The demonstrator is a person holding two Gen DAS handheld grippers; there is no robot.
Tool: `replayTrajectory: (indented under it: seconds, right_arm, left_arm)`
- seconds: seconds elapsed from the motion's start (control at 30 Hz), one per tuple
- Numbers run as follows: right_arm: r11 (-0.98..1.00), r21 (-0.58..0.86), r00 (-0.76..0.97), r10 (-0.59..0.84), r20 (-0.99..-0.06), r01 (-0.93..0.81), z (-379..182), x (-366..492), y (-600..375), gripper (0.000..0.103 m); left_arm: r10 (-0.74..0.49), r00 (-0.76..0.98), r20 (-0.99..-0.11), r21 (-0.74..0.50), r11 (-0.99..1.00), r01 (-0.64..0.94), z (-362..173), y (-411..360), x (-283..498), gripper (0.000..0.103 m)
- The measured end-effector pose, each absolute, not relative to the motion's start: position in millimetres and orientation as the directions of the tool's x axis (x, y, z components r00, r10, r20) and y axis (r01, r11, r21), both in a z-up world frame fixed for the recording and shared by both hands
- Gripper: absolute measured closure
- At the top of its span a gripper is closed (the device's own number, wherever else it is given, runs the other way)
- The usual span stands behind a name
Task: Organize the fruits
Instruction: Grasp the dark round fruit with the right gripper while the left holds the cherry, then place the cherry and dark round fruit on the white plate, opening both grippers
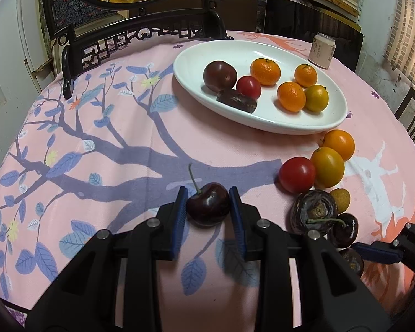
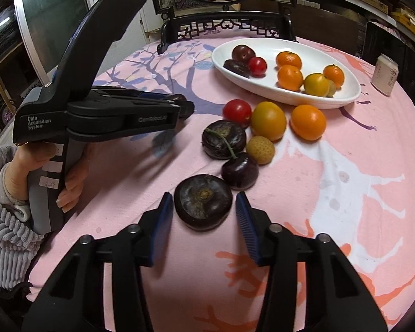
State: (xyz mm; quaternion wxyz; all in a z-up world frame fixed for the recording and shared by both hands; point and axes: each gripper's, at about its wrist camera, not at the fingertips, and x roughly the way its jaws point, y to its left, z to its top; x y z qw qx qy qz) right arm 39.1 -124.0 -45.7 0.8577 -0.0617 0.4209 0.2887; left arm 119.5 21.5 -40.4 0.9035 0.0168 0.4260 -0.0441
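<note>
Dark cherry (image 1: 207,204) sat clamped in the left gripper (image 1: 208,197), while the right gripper (image 2: 204,203) straddled a near water chestnut (image 2: 203,202), pads not touching.

Blk tool (image 2: 202,210) w/ blue pads (image 2: 160,218); silver screws; grey ribbed sleeve (image 2: 5,229)

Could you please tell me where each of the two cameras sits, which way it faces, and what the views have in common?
Left wrist: on the left gripper, looking down along its fingers at the cherry they clamp.
Right wrist: on the right gripper, facing a dark round fruit between its jaws; the person's left hand shows.
Shared: white dish, pink tablecloth, loose fruit.
</note>
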Motion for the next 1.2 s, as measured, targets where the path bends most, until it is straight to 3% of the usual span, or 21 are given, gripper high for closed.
replayTrajectory:
  seconds: [0.1,0.8,1.2]
  right_arm:
    - [0.824,0.139,0.477,0.446,-0.757,-0.55,-47.4,41.4,-121.7,0.06]
    - [0.868,0.139,0.597,0.436,-0.674,-0.477,-21.8,43.6,-157.4,0.061]
    - [0.922,0.253,0.684,0.388,-0.618,-0.294,31.9,148.8,-200.9,0.061]
  left_arm:
    - [-0.059,0.634,-0.771,0.003,0.995,0.096,-40.8,21.1,119.6,0.072]
    - [-0.076,0.694,-0.716,-0.035,0.997,0.074,-19.3,28.5,114.9,0.072]
    - [-0.117,0.735,-0.668,-0.07,0.993,0.094,35.8,5.8,189.6,0.072]
